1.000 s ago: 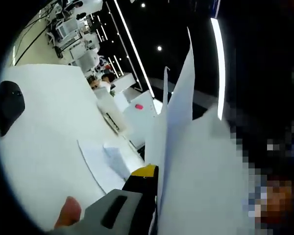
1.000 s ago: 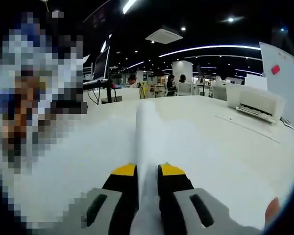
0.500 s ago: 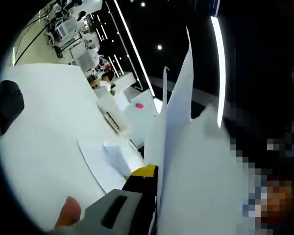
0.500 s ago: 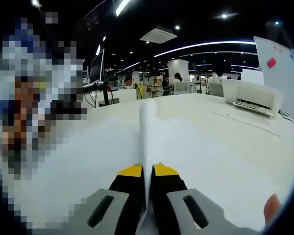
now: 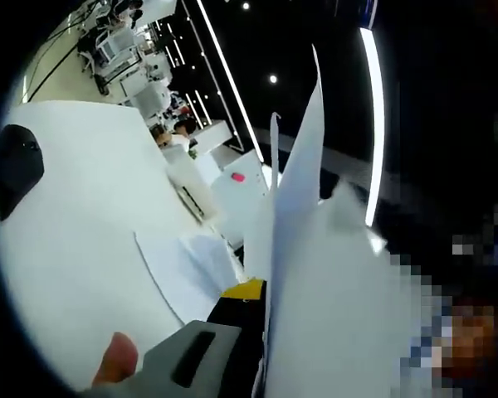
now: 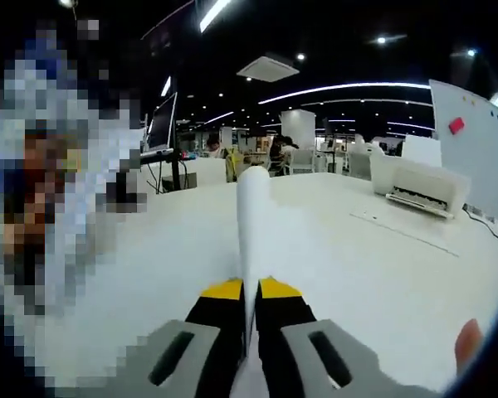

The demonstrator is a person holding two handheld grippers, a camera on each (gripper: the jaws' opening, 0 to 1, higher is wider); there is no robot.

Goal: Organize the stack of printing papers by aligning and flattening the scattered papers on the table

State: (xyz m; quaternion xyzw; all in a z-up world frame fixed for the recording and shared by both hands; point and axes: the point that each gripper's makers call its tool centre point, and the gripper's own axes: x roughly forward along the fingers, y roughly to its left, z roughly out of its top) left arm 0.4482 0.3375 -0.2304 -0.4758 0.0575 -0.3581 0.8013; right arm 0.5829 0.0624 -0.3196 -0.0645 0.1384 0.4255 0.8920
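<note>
My right gripper (image 6: 250, 292) has pinched tighter on the papers (image 6: 252, 224) than a second ago, jaws nearly touching.

We find an open-plan office: long white tables (image 6: 382, 249), a desktop printer (image 6: 419, 189), a monitor (image 6: 163, 124) on a stand, ceiling strip lights (image 6: 340, 87), seated people (image 6: 275, 153) at distant desks.

Held papers (image 5: 332, 290) hiding left gripper's far finger, distant people too small
</note>
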